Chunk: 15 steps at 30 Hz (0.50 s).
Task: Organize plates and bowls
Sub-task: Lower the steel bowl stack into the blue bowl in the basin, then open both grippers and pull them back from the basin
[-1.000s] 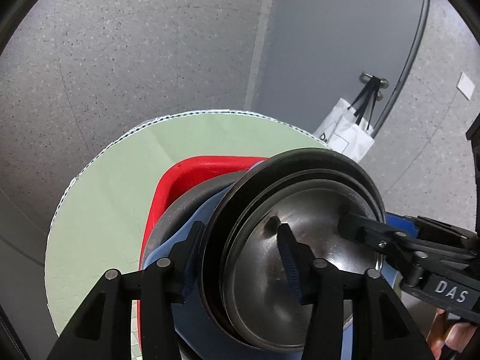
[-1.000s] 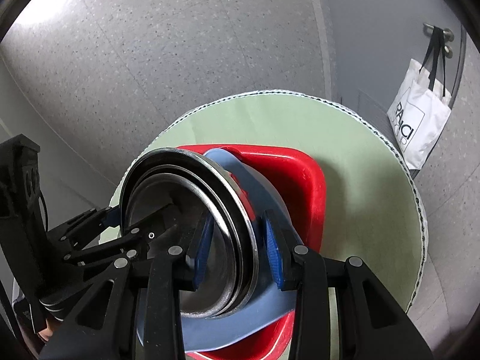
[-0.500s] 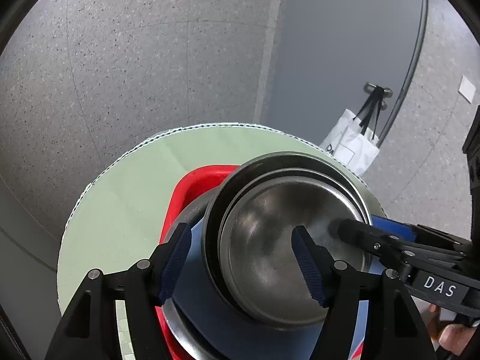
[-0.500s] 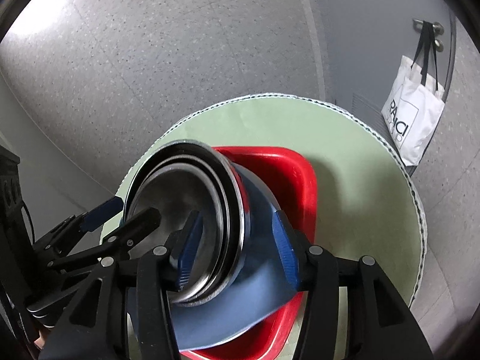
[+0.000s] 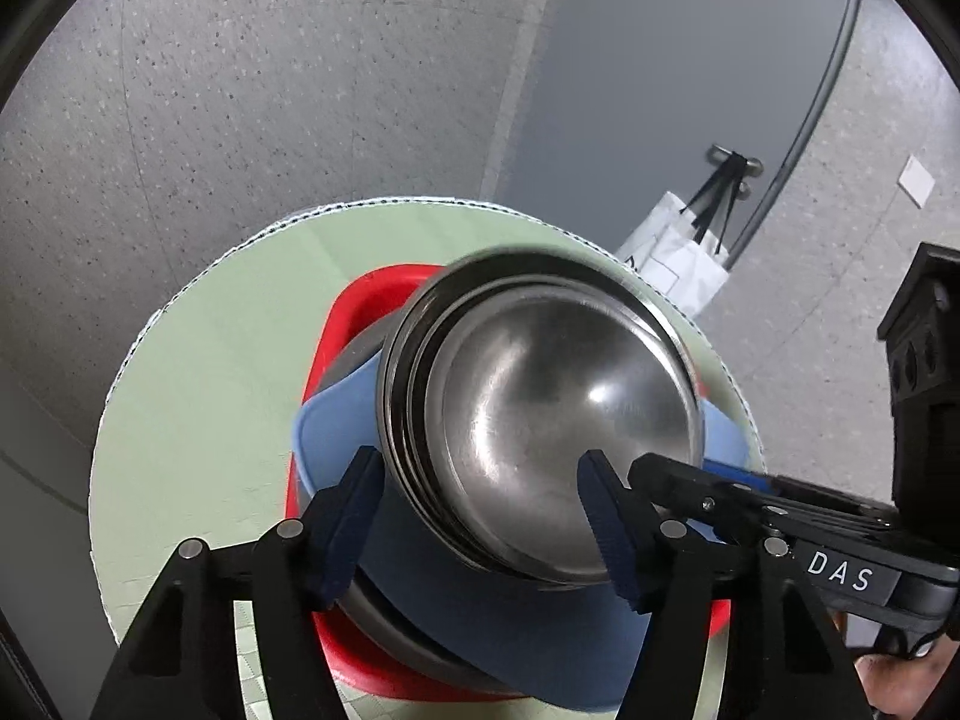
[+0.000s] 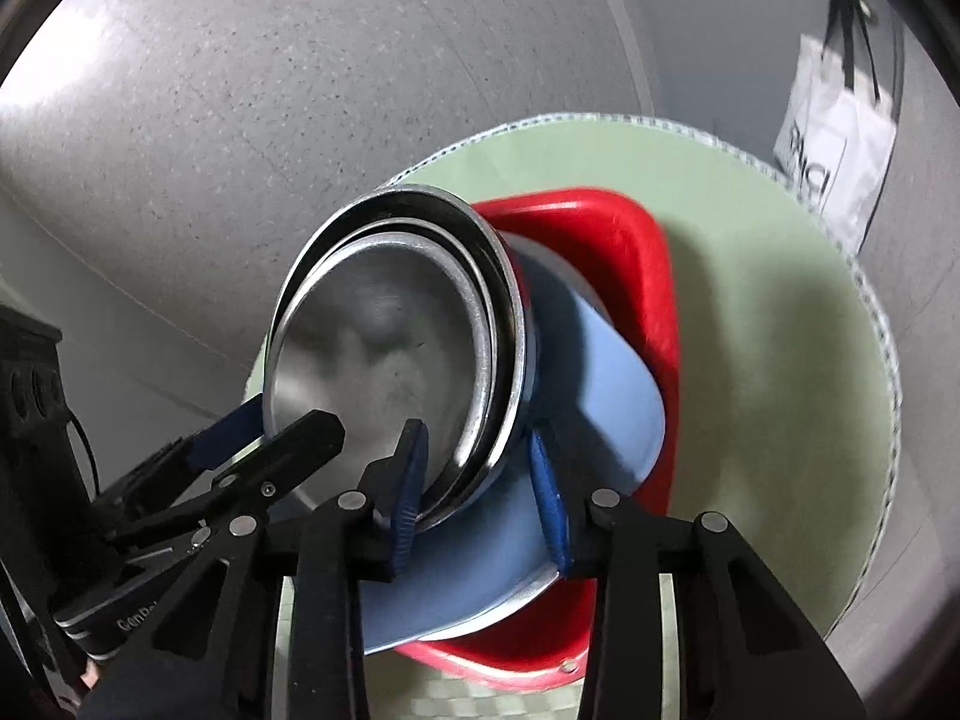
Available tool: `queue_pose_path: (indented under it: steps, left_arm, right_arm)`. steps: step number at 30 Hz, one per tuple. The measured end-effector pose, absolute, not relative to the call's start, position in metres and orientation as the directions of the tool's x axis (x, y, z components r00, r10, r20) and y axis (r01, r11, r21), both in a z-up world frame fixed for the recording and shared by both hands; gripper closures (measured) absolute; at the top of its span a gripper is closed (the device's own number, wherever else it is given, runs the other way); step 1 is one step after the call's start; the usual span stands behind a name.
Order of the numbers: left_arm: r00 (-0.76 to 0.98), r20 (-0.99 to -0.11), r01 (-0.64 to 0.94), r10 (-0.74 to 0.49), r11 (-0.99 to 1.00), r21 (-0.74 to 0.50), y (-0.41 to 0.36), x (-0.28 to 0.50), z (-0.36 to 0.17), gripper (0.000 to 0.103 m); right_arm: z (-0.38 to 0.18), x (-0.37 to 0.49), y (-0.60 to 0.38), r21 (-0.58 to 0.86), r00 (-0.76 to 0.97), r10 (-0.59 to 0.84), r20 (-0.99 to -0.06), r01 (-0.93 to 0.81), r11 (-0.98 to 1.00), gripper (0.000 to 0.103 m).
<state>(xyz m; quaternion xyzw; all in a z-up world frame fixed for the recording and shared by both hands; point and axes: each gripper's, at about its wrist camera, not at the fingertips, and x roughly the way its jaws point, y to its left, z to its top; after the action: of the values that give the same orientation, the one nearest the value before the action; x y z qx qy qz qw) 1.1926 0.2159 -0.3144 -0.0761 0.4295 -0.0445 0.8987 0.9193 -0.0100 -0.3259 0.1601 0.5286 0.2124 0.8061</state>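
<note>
Speckled grey flooring surrounds a round green counter (image 5: pixel 198 396) carrying a red tray (image 6: pixel 606 228). On the tray lies a blue plate (image 6: pixel 606 384), and a stack of steel bowls (image 5: pixel 540 408) leans tilted on it. The left tool (image 5: pixel 480 516) straddles the stack's near rim, its jaws closing but its pads apart from the metal. The right tool (image 6: pixel 474 486) is closing, pinching the stack's rim, which sits just ahead of it.

Tilted steel bowls (image 5: pixel 540 414) on blue plate (image 5: pixel 336 432) in red basin (image 5: pixel 360 300), between closing left gripper (image 5: pixel 480 516) fingers (image 5: pixel 345 516).
</note>
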Motion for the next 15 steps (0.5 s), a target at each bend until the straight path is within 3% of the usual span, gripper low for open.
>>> queue_pose_path:
  steps: [8,12,15]
  left_arm:
    - [0.63,-0.76,0.008,-0.157,0.981,-0.196,0.228,1.176,-0.309,0.037]
    - [0.679,-0.723,-0.003,-0.127,0.984,-0.176,0.233,1.152,-0.301,0.023]
    - [0.706,-0.699,-0.002,-0.113,0.987,-0.162,0.236,1.127,-0.297,0.021]
  right_arm:
    - [-0.319,0.904,-0.011,0.493,0.366,0.513,-0.777,-0.155,0.856,0.066]
    - [-0.309,0.893,-0.01,0.424,0.434,0.447,-0.782,-0.156,0.892,0.053]
    - [-0.298,0.878,-0.009,0.38,0.49,0.405,-0.772,-0.156,0.912,0.045]
